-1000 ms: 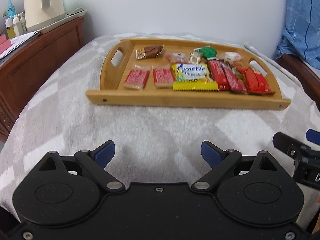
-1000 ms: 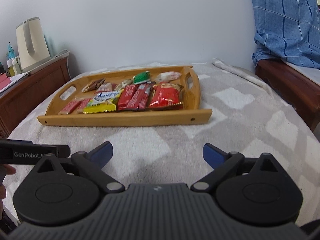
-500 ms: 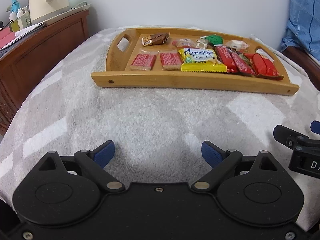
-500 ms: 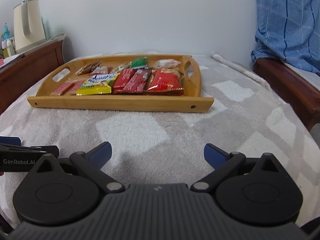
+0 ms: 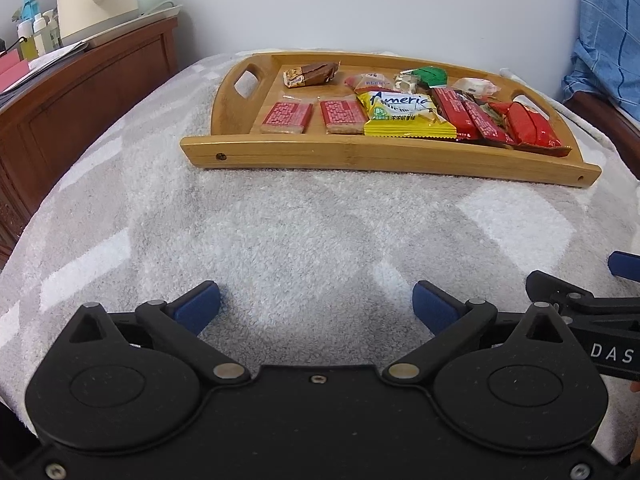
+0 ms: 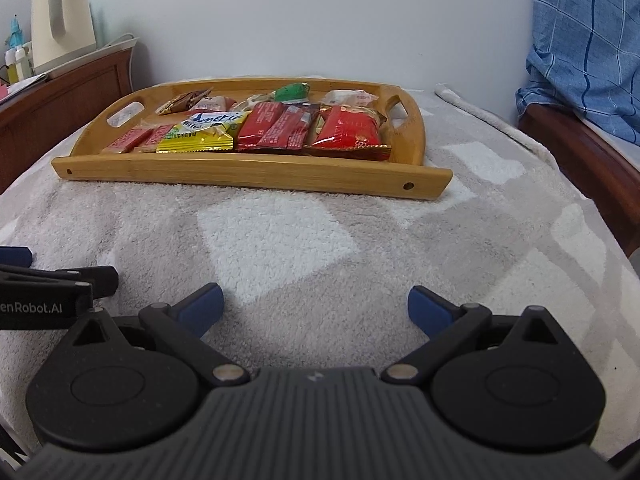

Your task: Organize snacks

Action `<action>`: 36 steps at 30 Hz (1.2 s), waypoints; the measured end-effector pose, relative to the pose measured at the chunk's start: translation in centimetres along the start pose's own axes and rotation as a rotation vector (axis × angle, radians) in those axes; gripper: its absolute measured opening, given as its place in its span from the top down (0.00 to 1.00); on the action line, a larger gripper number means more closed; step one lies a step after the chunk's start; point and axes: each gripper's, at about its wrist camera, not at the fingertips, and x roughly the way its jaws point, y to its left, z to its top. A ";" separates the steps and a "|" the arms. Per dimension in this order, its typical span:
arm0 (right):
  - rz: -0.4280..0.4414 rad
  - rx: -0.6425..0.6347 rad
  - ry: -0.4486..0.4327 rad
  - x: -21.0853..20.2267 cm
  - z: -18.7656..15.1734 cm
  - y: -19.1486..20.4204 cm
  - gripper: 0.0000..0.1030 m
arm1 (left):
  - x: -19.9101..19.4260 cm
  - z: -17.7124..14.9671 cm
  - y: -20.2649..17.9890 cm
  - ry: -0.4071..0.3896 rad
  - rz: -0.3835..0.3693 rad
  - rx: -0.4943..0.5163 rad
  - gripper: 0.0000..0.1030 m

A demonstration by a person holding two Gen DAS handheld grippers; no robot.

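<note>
A pale grey-and-white fleece blanket (image 5: 304,232) covers the bed here, plain wall behind, a dark wooden cabinet (image 5: 80,92) off to one side with a cream electric kettle (image 5: 96,0) on top. Sitting on the blanket, well ahead of both tools, is the bamboo tray (image 5: 360,156), and every snack in view lies inside it. Front row: two small red biscuit packs (image 5: 286,116) side by side, the yellow packet (image 5: 404,114), the long red bars (image 5: 470,118) and a fat red pouch (image 5: 528,126) overlapping at the far end. Behind them a brown wrapped bar (image 5: 312,74), a green wrapper (image 5: 432,76) and some pale sweets. Grouped by kind and colour, I'd say, so the sorting looks close to done.

Now the hands. The left gripper (image 5: 316,306) hangs low over bare blanket, tilted down toward the tray, jaws opening wide with nothing between them. The right gripper (image 6: 314,306) sits just beside it, same downward tilt, blue pads spread wide and empty too. Neither touches a snack or the tray; both look parked
</note>
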 end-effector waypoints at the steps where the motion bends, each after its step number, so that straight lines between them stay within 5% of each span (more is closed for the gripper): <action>1: -0.001 0.003 -0.001 0.0 0.0 -0.1 0.00 | 0.0 0.0 0.0 0.000 -0.002 -0.001 0.00; 36: -0.003 -0.003 -0.005 0.2 -0.2 0.0 0.00 | 0.3 0.1 0.3 -0.001 -0.023 0.009 0.00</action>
